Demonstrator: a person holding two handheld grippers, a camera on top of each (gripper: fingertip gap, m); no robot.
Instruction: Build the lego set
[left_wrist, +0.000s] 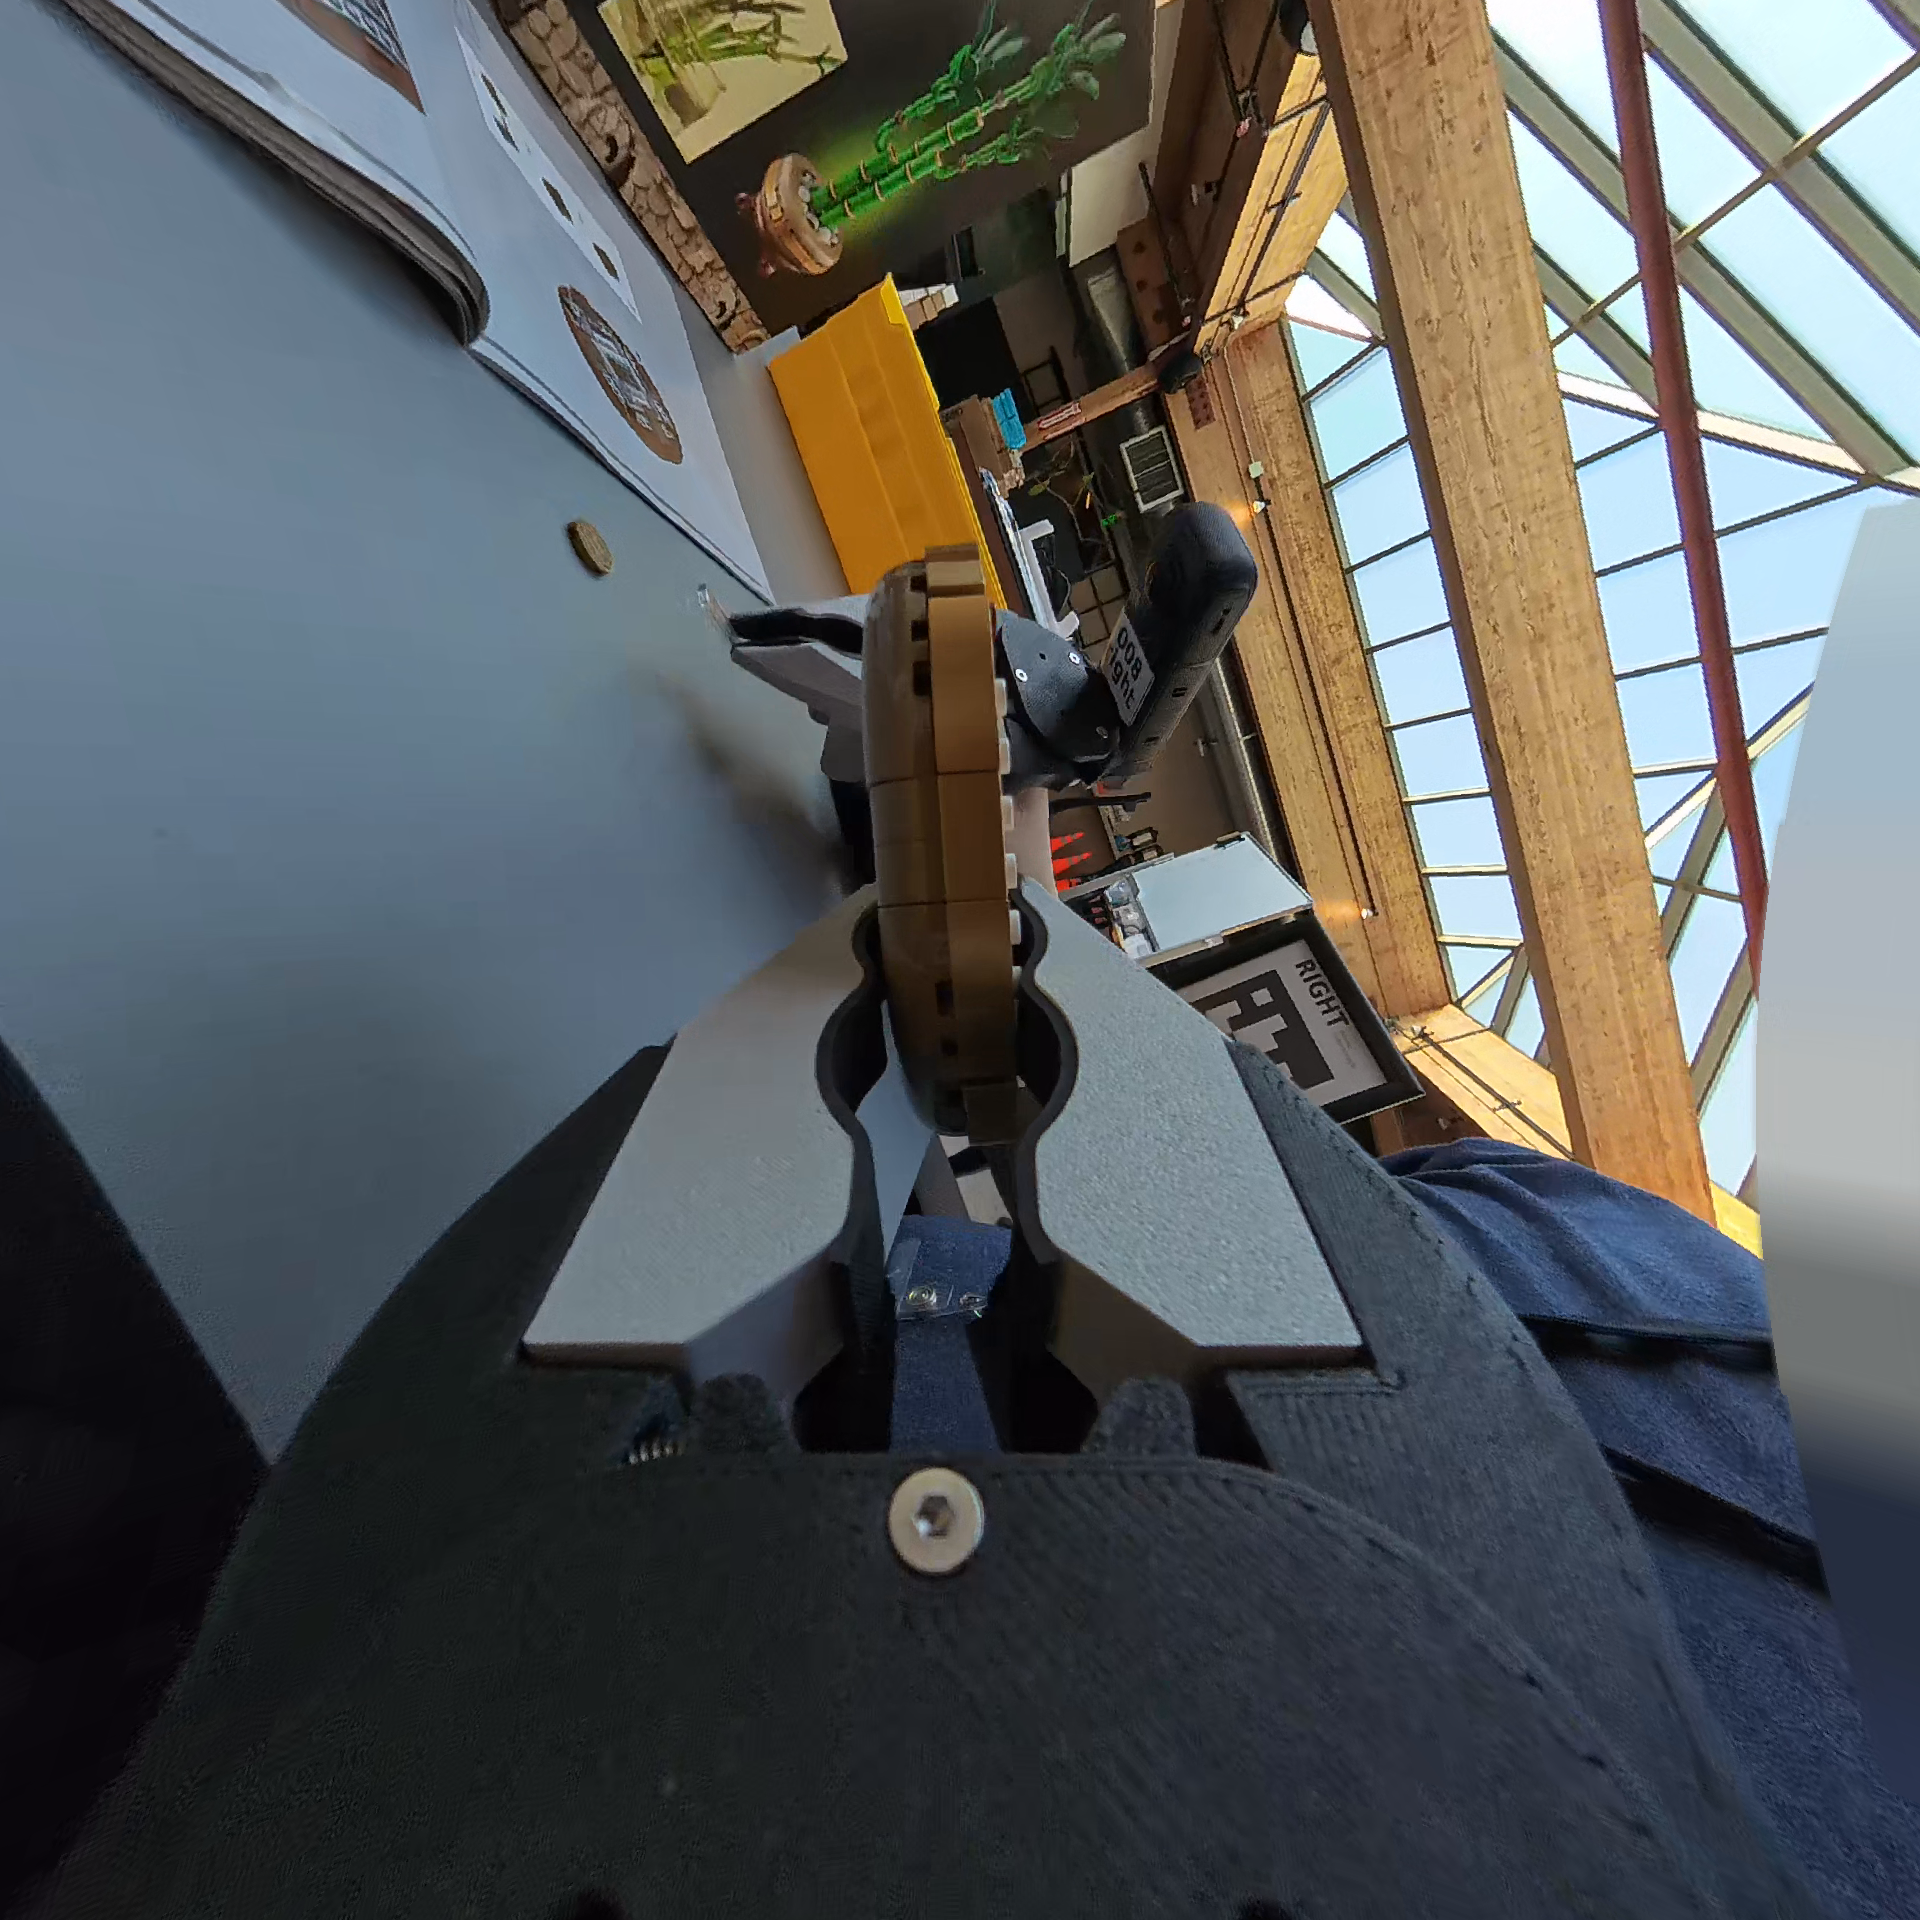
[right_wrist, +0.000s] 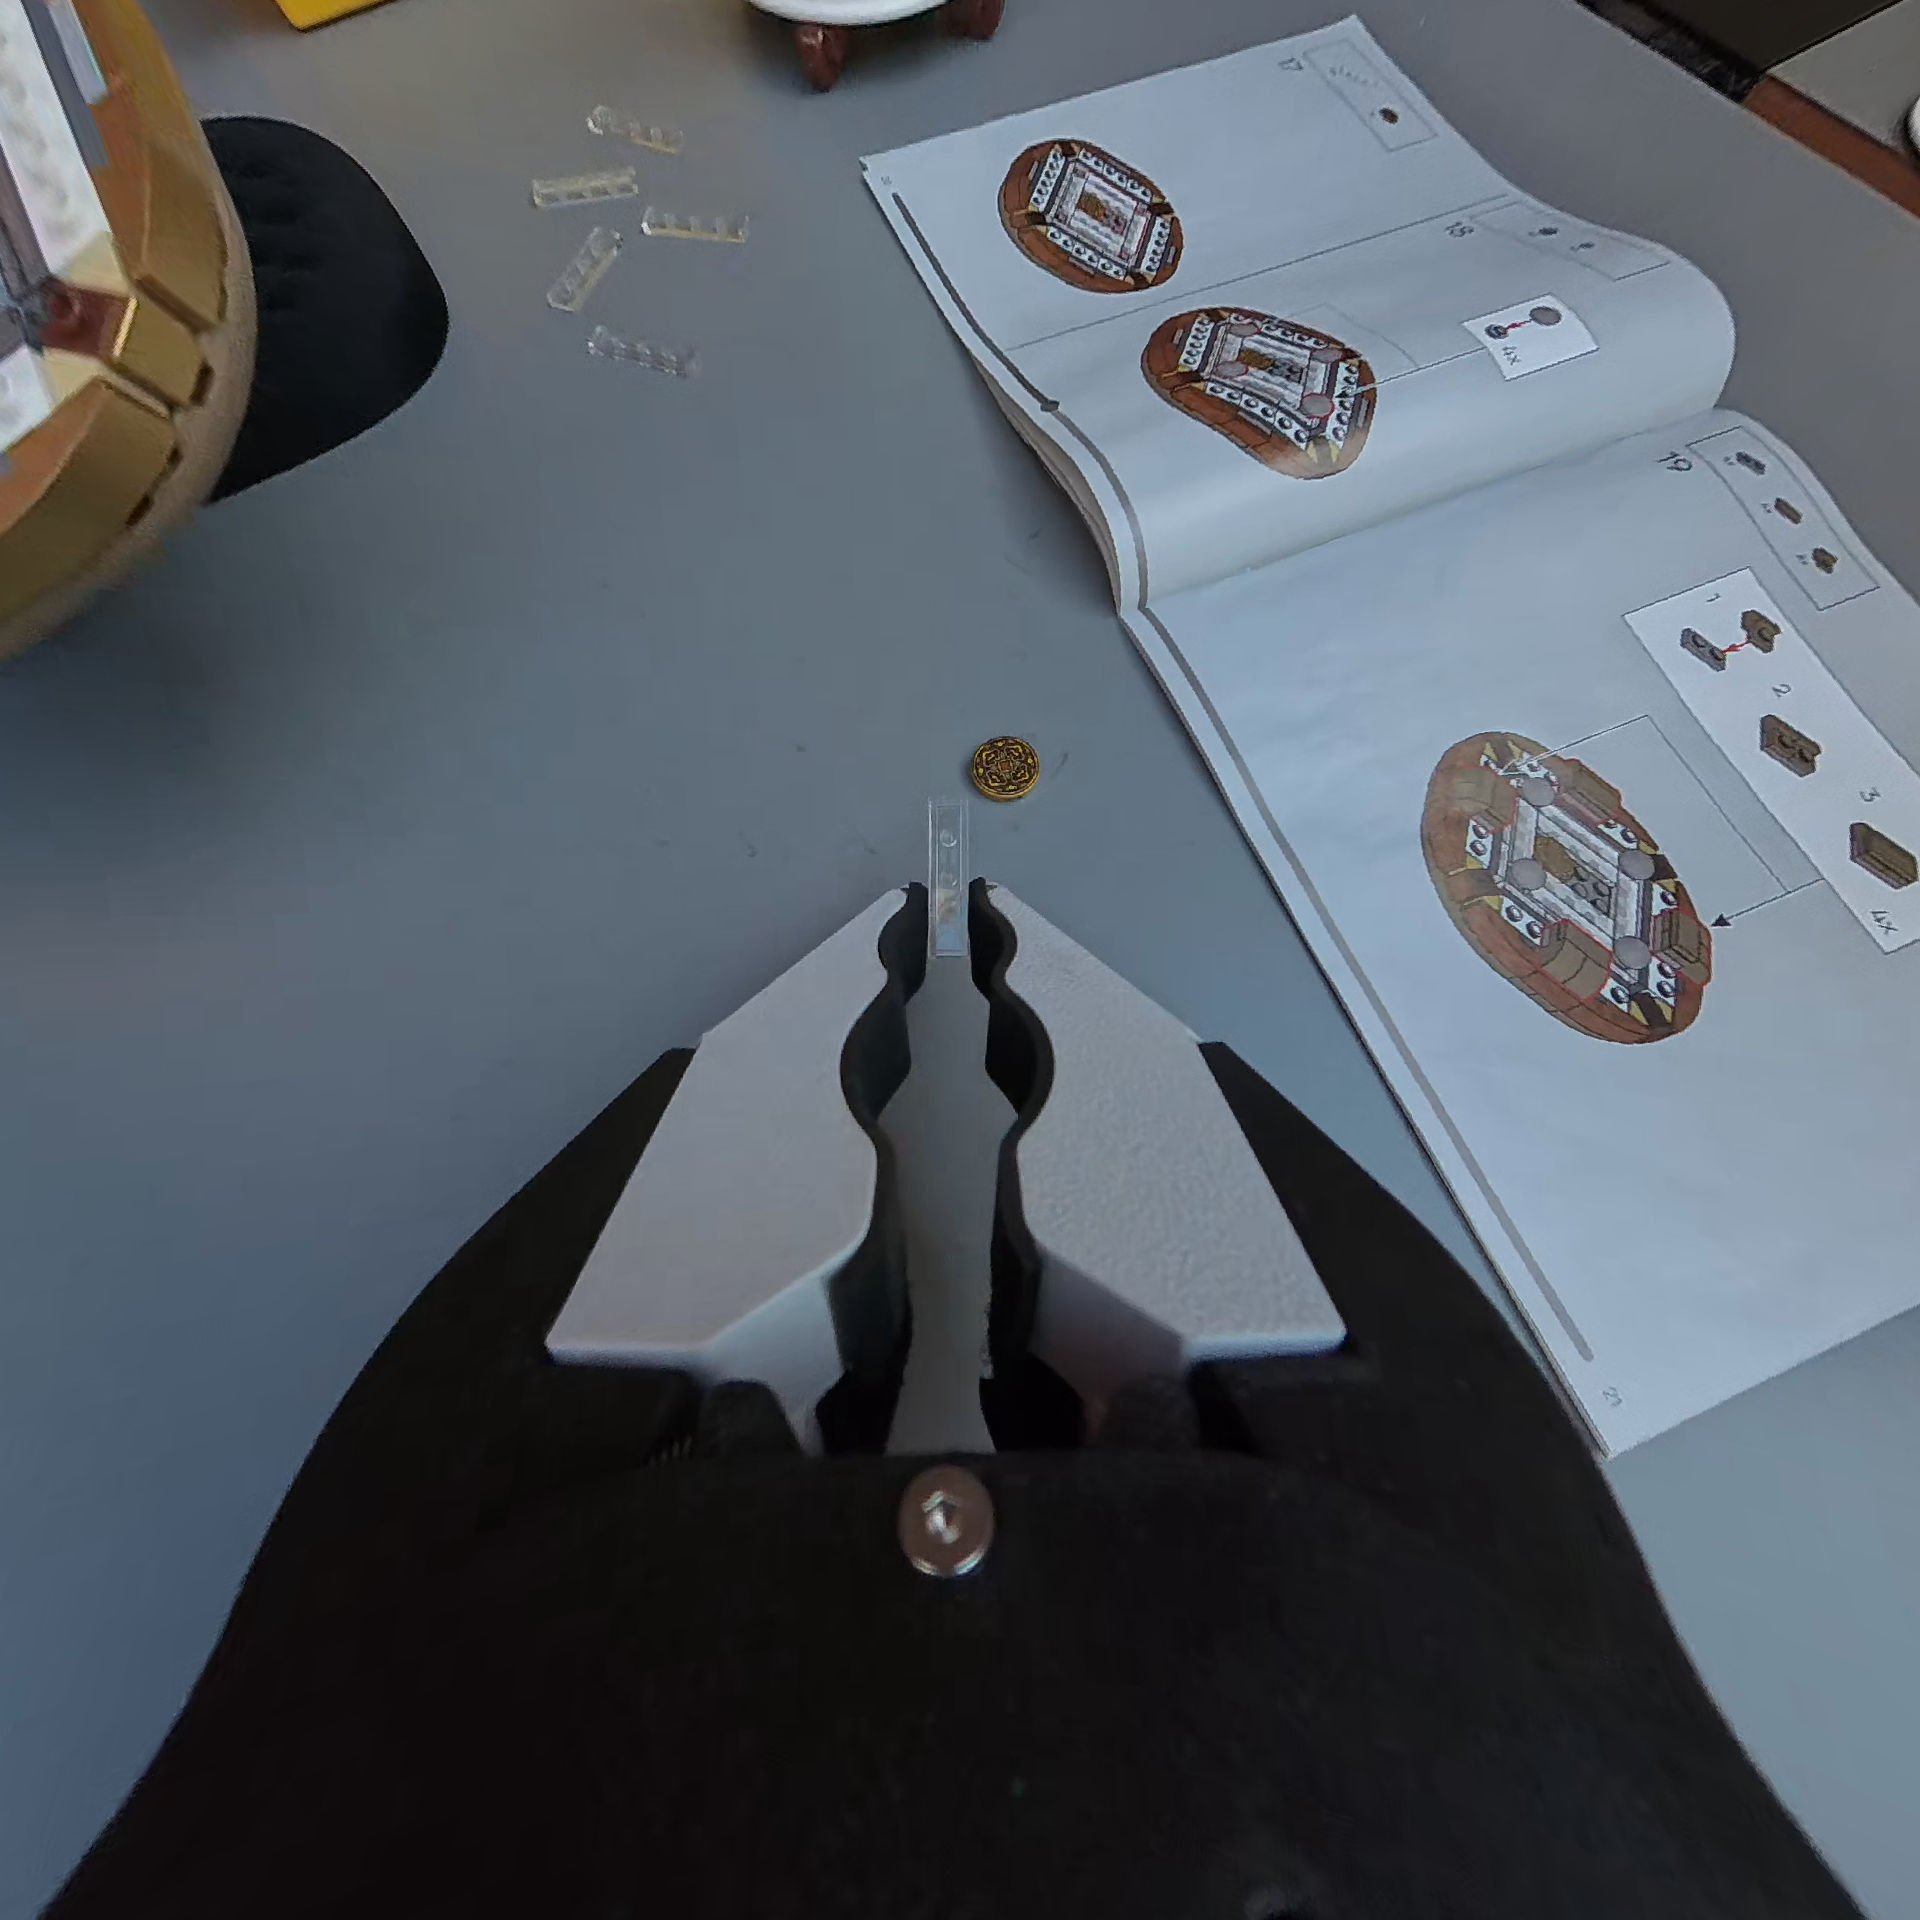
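My left gripper (left_wrist: 940, 925) is shut on the round tan-and-gold lego base (left_wrist: 935, 821) and holds it on edge above the grey table (left_wrist: 312, 779). The base also shows at the left edge of the right wrist view (right_wrist: 114, 343). My right gripper (right_wrist: 948, 888) is shut on a clear thin lego plate (right_wrist: 950, 878) that sticks out past the fingertips, just above the table. The right gripper shows beyond the base in the left wrist view (left_wrist: 727, 623). A small round gold tile (right_wrist: 1004, 770) lies just beyond the clear plate; it also shows in the left wrist view (left_wrist: 589, 548).
Several clear plates (right_wrist: 634, 234) lie at the far left. The open instruction booklet (right_wrist: 1455, 623) covers the right side of the table. A yellow bin (left_wrist: 873, 447) and the set's box (left_wrist: 883, 145) stand at the table's far end. A person's blue sleeve (left_wrist: 1558, 1299) is near the left gripper. Spacing between my two grippers at the tips: around 15 cm. The small round gold tile (right_wrist: 1004, 770) lies some 4 cm from my right tips, 15 cm from my left tips.
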